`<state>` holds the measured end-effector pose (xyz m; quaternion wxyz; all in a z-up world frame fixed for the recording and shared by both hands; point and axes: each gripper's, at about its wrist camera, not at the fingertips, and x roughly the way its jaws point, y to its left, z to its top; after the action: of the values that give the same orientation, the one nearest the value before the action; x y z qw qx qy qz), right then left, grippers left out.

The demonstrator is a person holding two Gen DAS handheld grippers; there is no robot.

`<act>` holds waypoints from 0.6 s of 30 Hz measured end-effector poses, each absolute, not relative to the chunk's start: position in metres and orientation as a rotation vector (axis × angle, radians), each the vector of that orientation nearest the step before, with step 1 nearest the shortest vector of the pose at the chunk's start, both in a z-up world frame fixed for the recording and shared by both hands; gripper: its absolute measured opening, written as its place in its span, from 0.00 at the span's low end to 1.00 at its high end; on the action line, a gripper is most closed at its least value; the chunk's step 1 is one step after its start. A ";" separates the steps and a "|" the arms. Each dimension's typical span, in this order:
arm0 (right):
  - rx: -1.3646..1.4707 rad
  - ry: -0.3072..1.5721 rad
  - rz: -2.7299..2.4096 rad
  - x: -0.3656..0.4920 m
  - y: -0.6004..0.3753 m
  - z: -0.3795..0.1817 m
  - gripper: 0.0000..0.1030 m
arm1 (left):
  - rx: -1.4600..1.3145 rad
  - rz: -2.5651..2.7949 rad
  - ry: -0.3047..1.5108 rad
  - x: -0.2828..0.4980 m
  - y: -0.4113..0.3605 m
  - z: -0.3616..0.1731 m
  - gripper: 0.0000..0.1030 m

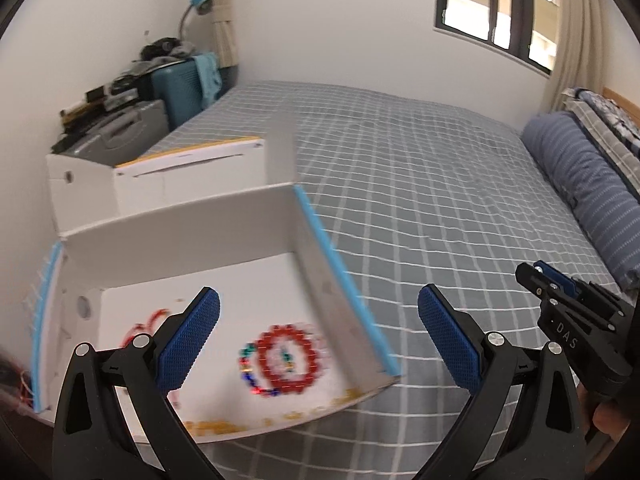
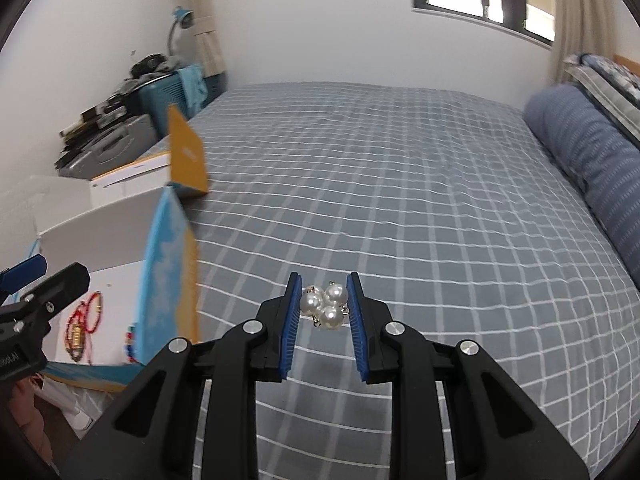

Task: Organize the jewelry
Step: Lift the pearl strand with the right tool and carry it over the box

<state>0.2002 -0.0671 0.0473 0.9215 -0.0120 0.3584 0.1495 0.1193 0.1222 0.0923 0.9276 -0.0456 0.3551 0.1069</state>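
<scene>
My left gripper (image 1: 318, 316) is open and empty, above the near edge of an open white box with a blue rim (image 1: 344, 280) on the bed. Inside the box lie a red bead bracelet (image 1: 286, 356), a multicoloured bead bracelet (image 1: 248, 372) and red cord bracelets (image 1: 148, 322). My right gripper (image 2: 323, 304) is shut on a cluster of white pearls (image 2: 326, 305), held above the checked bedsheet to the right of the box (image 2: 168, 268). The red cord bracelets also show in the right wrist view (image 2: 86, 320). The right gripper shows at the right of the left wrist view (image 1: 568, 304).
A second white box with a yellow-orange lid (image 1: 160, 176) stands behind the first; its lid stands upright in the right wrist view (image 2: 186, 156). The grey checked bedsheet (image 1: 420, 184) spreads to the right. A blue striped bolster (image 1: 580, 184) lies along the right edge. Suitcases with clutter (image 1: 132, 120) stand at the left wall.
</scene>
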 end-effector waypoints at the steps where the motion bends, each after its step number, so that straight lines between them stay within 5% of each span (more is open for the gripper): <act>1: -0.032 0.734 0.320 0.200 -0.059 0.049 0.22 | -0.094 0.233 0.727 0.117 0.129 0.093 0.94; 18: -0.119 0.713 0.528 0.173 0.077 0.068 0.22 | -0.129 0.424 0.733 0.066 0.230 0.098 0.94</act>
<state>0.1729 0.0767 0.0680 0.9015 -0.0577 0.3448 0.2553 0.0658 0.2301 0.0975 0.9097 -0.0626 0.3553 0.2056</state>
